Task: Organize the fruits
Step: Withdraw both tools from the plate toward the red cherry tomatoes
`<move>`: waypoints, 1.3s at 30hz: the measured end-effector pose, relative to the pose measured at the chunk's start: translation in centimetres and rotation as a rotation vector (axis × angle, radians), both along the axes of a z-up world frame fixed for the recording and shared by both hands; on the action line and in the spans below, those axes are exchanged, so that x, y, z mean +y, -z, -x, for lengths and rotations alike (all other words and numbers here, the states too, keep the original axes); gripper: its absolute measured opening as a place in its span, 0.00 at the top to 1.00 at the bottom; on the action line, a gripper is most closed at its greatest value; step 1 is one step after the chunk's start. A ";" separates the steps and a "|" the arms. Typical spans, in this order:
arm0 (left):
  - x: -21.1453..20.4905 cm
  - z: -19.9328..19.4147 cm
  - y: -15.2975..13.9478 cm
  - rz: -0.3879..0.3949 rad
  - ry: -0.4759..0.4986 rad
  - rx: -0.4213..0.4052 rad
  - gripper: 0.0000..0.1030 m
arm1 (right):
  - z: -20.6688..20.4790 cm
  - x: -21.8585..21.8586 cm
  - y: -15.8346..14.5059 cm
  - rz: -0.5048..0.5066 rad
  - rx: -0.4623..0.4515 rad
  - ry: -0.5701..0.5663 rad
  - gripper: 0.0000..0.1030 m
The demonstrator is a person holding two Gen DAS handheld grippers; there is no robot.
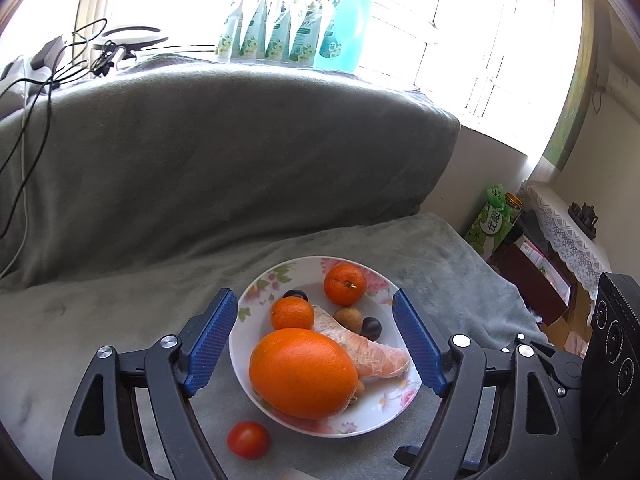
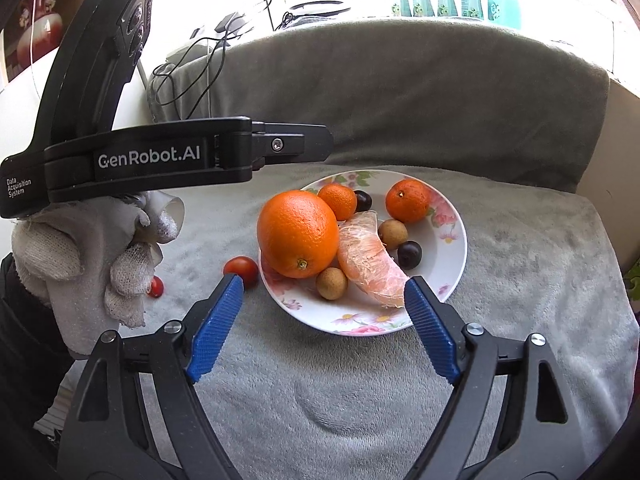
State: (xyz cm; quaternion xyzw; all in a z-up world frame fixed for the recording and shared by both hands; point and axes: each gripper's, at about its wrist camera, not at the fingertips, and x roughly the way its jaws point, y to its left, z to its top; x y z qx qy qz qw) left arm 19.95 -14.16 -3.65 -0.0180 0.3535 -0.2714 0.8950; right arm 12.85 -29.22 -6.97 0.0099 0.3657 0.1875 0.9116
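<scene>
Your left gripper (image 1: 316,340) and right gripper (image 2: 324,320) both stand wide, empty. The white floral ceramic plate (image 2: 456,248) holds one large orange (image 2: 298,232), two mandarins, one peeled pomelo segment (image 2: 370,260), two longans, two dark grapes. Two red cherry tomatoes lie on the grey blanket (image 2: 320,400).

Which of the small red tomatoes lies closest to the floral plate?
The larger red cherry tomato, almost touching the white floral plate's rim; the other small red tomato sits farther off, by the gloved hand.

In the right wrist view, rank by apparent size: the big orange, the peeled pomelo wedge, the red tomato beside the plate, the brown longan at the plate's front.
1. Big orange
2. Peeled pomelo wedge
3. Red tomato and brown longan: alike, unranked.
</scene>
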 end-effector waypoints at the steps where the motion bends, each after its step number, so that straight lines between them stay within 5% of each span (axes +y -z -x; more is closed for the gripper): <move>1: 0.2 0.1 -0.1 0.001 -0.003 -0.001 0.22 | 0.1 0.0 -0.1 -0.006 0.000 -0.001 0.17; 22: 5.7 2.4 -2.3 0.015 -0.098 -0.049 0.22 | 2.4 2.0 -1.8 -0.032 -0.024 -0.058 0.17; 39: 13.0 6.1 -2.6 0.016 -0.215 -0.085 0.22 | 3.2 6.6 -0.5 -0.071 0.051 -0.141 0.17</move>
